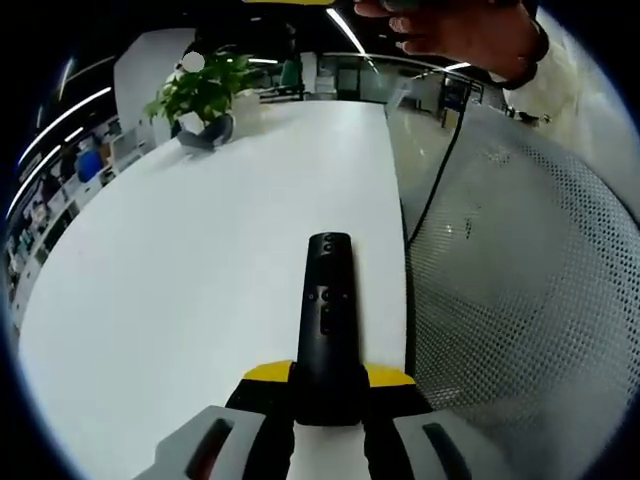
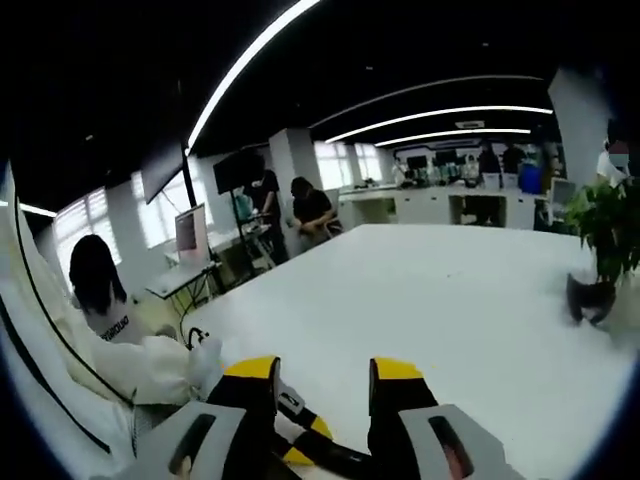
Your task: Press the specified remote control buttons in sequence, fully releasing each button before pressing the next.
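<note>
A long black remote control (image 1: 328, 320) points away from me over the white table (image 1: 200, 260). My left gripper (image 1: 329, 376) is shut on its near end, one yellow-tipped finger on each side. The remote's small buttons face up near its middle. In the right gripper view my right gripper (image 2: 324, 372) is open above the same white table (image 2: 430, 300), with nothing between its yellow-tipped fingers. Just below that gap lies a black and yellow part (image 2: 303, 440), which may belong to the other gripper.
A potted plant (image 1: 205, 100) stands at the table's far end and appears again as a plant (image 2: 603, 245) at the right. A grey mesh chair back (image 1: 520, 290) and a black cable (image 1: 440, 180) border the table. A hand (image 1: 470, 35) is overhead. People sit at desks (image 2: 300, 215).
</note>
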`<state>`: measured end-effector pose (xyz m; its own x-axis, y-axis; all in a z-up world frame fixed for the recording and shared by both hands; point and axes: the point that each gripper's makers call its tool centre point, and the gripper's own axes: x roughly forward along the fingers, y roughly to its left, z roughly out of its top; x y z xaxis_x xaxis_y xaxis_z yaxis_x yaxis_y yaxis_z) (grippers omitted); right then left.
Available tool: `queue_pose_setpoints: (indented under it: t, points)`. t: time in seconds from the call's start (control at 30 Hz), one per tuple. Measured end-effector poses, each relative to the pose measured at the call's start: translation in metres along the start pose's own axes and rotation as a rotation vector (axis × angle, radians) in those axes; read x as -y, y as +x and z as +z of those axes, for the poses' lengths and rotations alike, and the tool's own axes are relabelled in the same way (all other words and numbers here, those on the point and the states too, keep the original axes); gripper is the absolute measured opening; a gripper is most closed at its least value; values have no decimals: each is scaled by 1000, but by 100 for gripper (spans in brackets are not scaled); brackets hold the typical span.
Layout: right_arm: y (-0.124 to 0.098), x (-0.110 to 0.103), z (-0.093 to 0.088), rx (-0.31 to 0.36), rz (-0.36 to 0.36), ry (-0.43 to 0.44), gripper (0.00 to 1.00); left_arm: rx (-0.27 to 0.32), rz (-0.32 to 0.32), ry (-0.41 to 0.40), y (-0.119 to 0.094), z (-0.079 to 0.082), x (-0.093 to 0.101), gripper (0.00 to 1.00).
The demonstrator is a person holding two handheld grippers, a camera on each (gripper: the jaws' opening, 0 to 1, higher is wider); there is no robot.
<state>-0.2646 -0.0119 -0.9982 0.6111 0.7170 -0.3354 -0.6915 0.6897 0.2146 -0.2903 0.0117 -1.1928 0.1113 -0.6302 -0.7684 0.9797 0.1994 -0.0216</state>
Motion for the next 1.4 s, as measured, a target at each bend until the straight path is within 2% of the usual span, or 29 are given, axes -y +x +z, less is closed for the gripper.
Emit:
queue_pose_setpoints:
  t: [0.07,0.2,0.27,0.33,0.43,0.6,0.73,0.87,1.2,1.4]
  points:
    - [-2,4,3,29,-25,0,45,0,1,24,0,2,-7,23]
    - [-5,11,9,51,-64,7,50,-23,-40,9,0,2,-11,22]
    - [-7,11,17,91,-67,29,53,-28,-32,28,2,4,-18,22]
    - [-8,11,19,102,-71,20,57,-38,-37,44,4,4,-20,22]
    - [-9,16,18,79,-90,13,56,-46,-46,57,5,5,-25,22]
    - [-13,14,20,114,-63,56,61,-70,-51,83,4,4,-41,22]
    - [-15,14,17,107,-75,62,63,-95,-47,111,3,5,-58,22]
    - [-19,19,12,93,-97,70,63,-100,-38,123,4,8,-75,22]
    - [-24,30,6,93,-162,104,63,-108,-54,165,7,13,-106,22]
    - [-28,38,2,94,-203,125,64,-120,-26,180,8,19,-134,22]
